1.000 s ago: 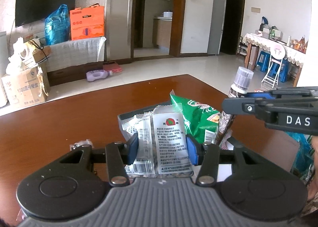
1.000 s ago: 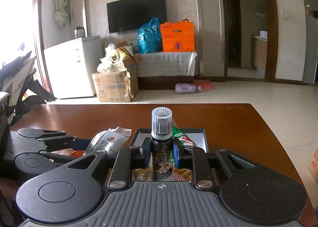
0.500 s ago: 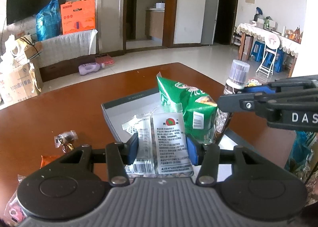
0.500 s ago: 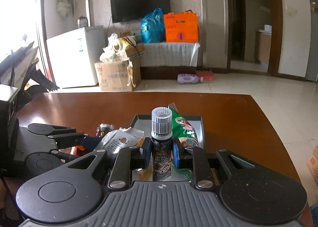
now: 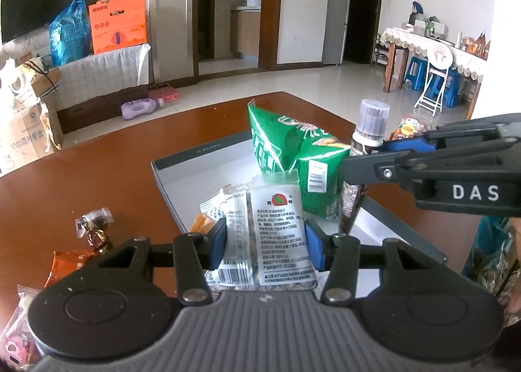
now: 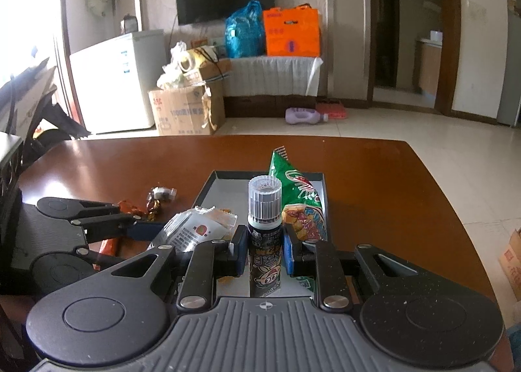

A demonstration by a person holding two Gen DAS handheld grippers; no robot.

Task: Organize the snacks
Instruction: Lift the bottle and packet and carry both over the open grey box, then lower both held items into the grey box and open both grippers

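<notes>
Table (image 6: pixel 374 183) — claws gripping packets (image 5: pixel 276 235), bottle (image 6: pixel 264 235).

Both black plastic hand-held gripper (image 5: pixel 265 246) units got blue pads, silver screws, ribbed grey bases, white "DAS" lettering.

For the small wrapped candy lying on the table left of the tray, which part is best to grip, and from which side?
Grip the clear-wrapped candy across its plump middle, not its thin twisted ends. It lies flat and alone on the wooden table, so coming from above, jaws across its short width, seems safest. Both grippers are occupied now.
</notes>
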